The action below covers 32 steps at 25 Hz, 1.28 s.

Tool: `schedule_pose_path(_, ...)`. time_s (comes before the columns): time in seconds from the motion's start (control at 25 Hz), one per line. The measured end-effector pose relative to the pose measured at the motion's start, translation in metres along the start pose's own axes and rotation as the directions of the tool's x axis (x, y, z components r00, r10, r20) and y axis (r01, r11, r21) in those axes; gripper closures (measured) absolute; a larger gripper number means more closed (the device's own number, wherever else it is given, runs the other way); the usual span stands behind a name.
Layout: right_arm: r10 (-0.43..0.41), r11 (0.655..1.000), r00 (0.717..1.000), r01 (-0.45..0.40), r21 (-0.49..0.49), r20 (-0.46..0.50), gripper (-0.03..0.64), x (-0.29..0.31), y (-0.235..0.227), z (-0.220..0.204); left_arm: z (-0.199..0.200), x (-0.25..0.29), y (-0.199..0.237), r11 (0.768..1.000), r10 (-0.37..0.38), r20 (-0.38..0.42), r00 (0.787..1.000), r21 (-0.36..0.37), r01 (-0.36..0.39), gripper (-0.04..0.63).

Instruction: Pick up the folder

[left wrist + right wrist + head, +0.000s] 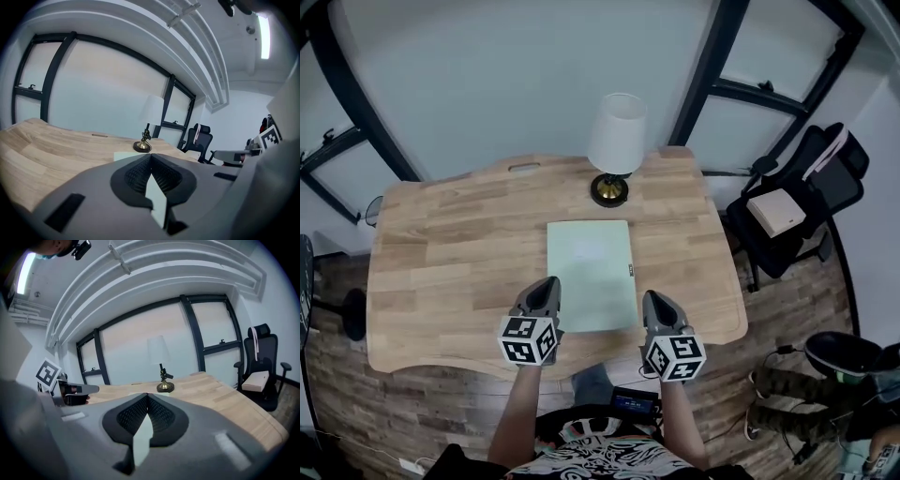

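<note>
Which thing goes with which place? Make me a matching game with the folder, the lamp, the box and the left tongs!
Things:
1. folder
2. lamp
3. box
4. left tongs

Places:
a. on the chair
b. shut, by the folder's near left corner
c. flat in the middle of the table
d. at the table's far edge

Pairs: 1-c, 2-d, 3-a, 4-b
</note>
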State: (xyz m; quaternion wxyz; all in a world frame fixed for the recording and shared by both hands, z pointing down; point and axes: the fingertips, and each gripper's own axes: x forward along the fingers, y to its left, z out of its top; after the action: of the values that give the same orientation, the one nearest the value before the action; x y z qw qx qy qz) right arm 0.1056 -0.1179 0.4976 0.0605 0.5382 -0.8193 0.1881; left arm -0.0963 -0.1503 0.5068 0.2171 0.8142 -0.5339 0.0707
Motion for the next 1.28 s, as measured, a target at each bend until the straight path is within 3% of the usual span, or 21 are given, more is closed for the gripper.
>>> schedule_pose_path(0.24, -0.056, 0.998, 0.996, 0.055, -0.005, -0.068, 0.612, 0.021, -0.015, -0.021, -0.023, 0.013, 0.025, 0.999, 0.039, -0.067, 0.997, -0.030, -0.041, 0.589)
schedule_pose_path(0.56, -0.009, 0.998, 0.988, 0.018, 0.054, -0.151, 0.592, 0.059, -0.021, -0.042, -0.045, 0.040, 0.046, 0.997, 0.041, -0.154, 0.987, -0.051, -0.049, 0.586)
schedule_pose_path(0.68, -0.001, 0.997, 0.983, 0.014, 0.070, -0.183, 0.586, 0.073, -0.027, -0.050, -0.054, 0.052, 0.052, 0.997, 0.026, -0.187, 0.982, -0.066, -0.039, 0.510)
schedule_pose_path(1.04, 0.009, 0.994, 0.961, 0.021, 0.104, -0.276, 0.549, 0.101, -0.042, -0.076, -0.073, 0.070, 0.073, 0.994, 0.053, -0.242, 0.969, -0.080, -0.074, 0.465)
schedule_pose_path(1.28, 0.017, 0.989, 0.950, 0.029, 0.142, -0.311, 0.480, 0.113, -0.049, -0.089, -0.082, 0.081, 0.075, 0.983, 0.003, -0.253, 0.968, -0.176, -0.049, 0.409)
